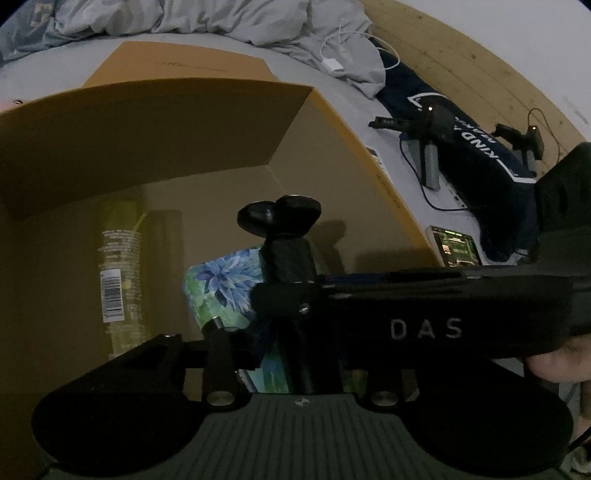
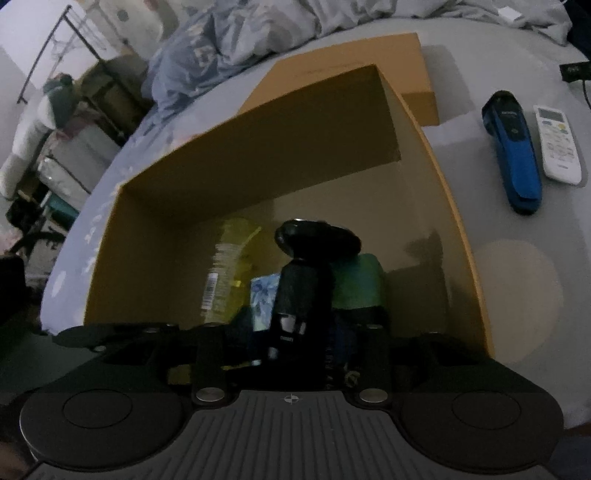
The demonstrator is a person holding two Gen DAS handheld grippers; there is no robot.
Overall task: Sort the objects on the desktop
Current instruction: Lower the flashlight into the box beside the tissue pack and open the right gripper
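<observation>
An open tan cardboard box (image 1: 155, 122) (image 2: 454, 206) stands on the grey bed. Inside lie a yellow spray can (image 1: 120, 258) (image 2: 229, 266) and a floral blue-green pack (image 1: 218, 280) (image 2: 264, 295). A black electric shaver (image 1: 286, 236) (image 2: 306, 273) is held upright over the box, head up. My right gripper (image 2: 299, 332) is shut on its handle. In the left wrist view the right gripper's black body (image 1: 424, 317) crosses from the right. My left gripper (image 1: 288, 332) sits around the shaver too; its jaws are hidden in the dark.
A blue trimmer (image 2: 515, 155) and a white remote control (image 2: 559, 144) lie on the bed right of the box. A box lid (image 2: 417, 74) lies behind it. A phone (image 1: 456, 249), dark clothing (image 1: 480, 158), cables and crumpled bedding (image 1: 258, 22) lie beyond.
</observation>
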